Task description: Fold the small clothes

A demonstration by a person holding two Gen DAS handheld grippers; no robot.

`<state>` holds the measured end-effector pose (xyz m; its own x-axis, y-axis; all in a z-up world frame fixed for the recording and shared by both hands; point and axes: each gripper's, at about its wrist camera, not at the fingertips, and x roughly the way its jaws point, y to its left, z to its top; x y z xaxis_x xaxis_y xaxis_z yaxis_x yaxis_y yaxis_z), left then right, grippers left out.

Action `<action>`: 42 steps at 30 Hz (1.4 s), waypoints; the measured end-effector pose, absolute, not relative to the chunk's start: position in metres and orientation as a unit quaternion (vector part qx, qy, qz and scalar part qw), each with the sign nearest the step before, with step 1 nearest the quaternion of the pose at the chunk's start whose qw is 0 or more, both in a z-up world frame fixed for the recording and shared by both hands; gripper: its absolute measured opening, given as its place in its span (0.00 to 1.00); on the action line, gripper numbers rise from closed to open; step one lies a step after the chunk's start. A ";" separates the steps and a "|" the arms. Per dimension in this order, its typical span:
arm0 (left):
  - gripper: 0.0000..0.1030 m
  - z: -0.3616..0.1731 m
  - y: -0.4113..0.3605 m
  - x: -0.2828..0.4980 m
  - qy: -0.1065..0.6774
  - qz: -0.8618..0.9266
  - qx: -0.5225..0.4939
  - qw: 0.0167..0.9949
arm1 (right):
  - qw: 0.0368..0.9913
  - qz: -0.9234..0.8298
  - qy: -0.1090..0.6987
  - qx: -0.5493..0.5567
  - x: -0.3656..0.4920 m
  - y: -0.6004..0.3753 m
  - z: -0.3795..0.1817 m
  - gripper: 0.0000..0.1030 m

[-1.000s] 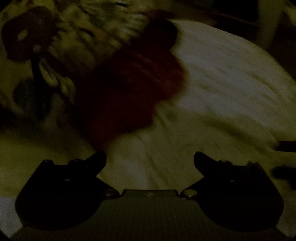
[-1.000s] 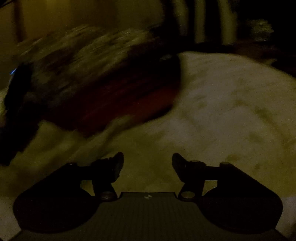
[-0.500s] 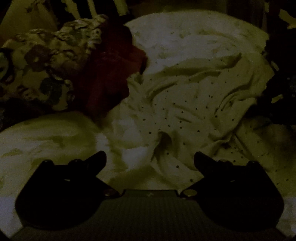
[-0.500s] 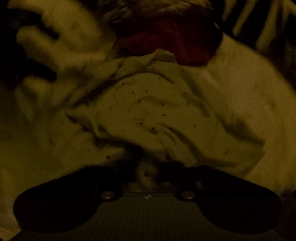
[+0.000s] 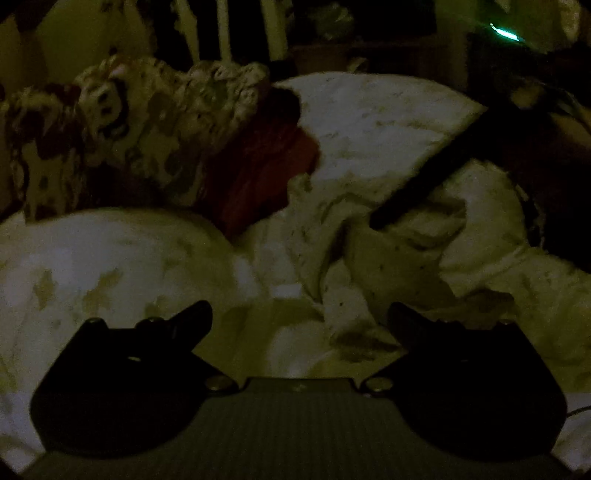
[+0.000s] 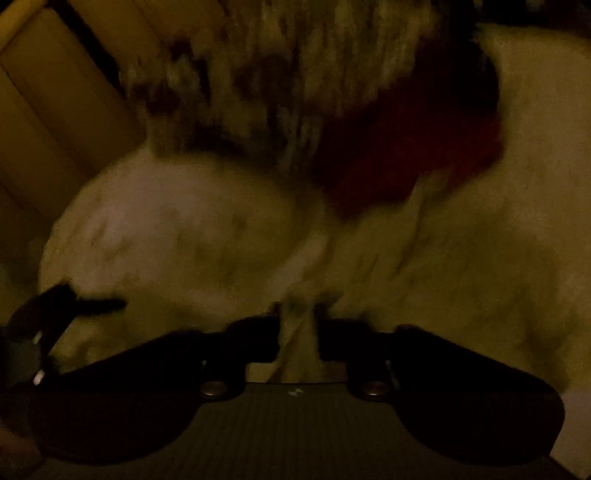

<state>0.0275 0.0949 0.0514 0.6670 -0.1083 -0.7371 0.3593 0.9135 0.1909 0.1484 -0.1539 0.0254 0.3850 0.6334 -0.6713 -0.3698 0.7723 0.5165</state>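
Note:
A white garment with small dark dots (image 5: 406, 254) lies crumpled on the pale bedding (image 5: 110, 258), right of centre in the left wrist view. My left gripper (image 5: 299, 319) hovers open just short of it, with nothing between its fingers. From the upper right, the right gripper's dark finger (image 5: 417, 184) reaches down onto the garment. In the blurred right wrist view, a strip of the garment (image 6: 299, 343) fills the narrow gap of my right gripper (image 6: 299, 341). Those jaws are opening.
A red cloth (image 5: 266, 166) and a floral cloth (image 5: 147, 118) are heaped at the back left. Pale slats (image 5: 225, 29) stand behind them. A small green light (image 5: 504, 33) glows at the top right. A wooden panel (image 6: 55, 92) sits to the left in the right wrist view.
The left gripper has drawn back and up, so the right gripper now shows on the bunched garment. The right gripper, clamped tight on a fold half a second ago, now shows a small gap with cloth in it.

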 end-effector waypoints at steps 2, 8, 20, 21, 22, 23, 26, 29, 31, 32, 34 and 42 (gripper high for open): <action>1.00 0.044 0.094 0.031 0.382 -0.125 0.174 0.899 | 0.822 0.321 0.442 0.164 0.131 -0.160 0.012 0.57; 1.00 0.033 0.084 0.029 0.376 -0.124 0.210 0.894 | 0.870 0.229 0.430 0.077 0.070 -0.198 -0.019 1.00; 1.00 0.043 0.085 0.013 0.388 -0.136 0.195 0.890 | 0.760 0.375 0.460 0.264 -0.001 -0.174 -0.068 0.07; 1.00 0.050 0.088 0.014 0.388 -0.133 0.185 0.893 | 0.744 0.406 0.440 0.298 -0.009 -0.168 -0.056 0.08; 1.00 0.057 0.091 0.015 0.383 -0.133 0.178 0.897 | 0.729 0.425 0.421 0.332 -0.014 -0.163 -0.046 0.08; 1.00 0.066 0.094 0.016 0.374 -0.137 0.171 0.901 | 0.708 0.446 0.403 0.371 -0.018 -0.156 -0.035 0.08; 1.00 0.096 0.099 0.015 0.340 -0.131 0.163 0.917 | 0.646 0.505 0.359 0.446 -0.025 -0.127 -0.013 0.08; 1.00 0.109 0.100 0.013 0.320 -0.115 0.176 0.924 | 0.643 0.547 0.349 0.408 -0.037 -0.081 0.002 0.09; 1.00 0.102 0.096 0.008 0.329 -0.120 0.183 0.919 | 0.674 0.515 0.392 0.356 -0.047 -0.052 -0.010 0.36; 1.00 0.094 0.094 0.005 0.340 -0.131 0.185 0.913 | 0.676 0.506 0.420 0.332 -0.049 -0.040 -0.020 0.50; 1.00 0.071 0.090 -0.002 0.368 -0.152 0.188 0.898 | 0.672 0.484 0.472 0.302 -0.053 -0.031 -0.043 0.63; 0.95 0.016 0.072 -0.028 0.381 -0.149 0.260 0.875 | 0.818 0.321 0.426 0.215 -0.040 -0.113 -0.016 0.74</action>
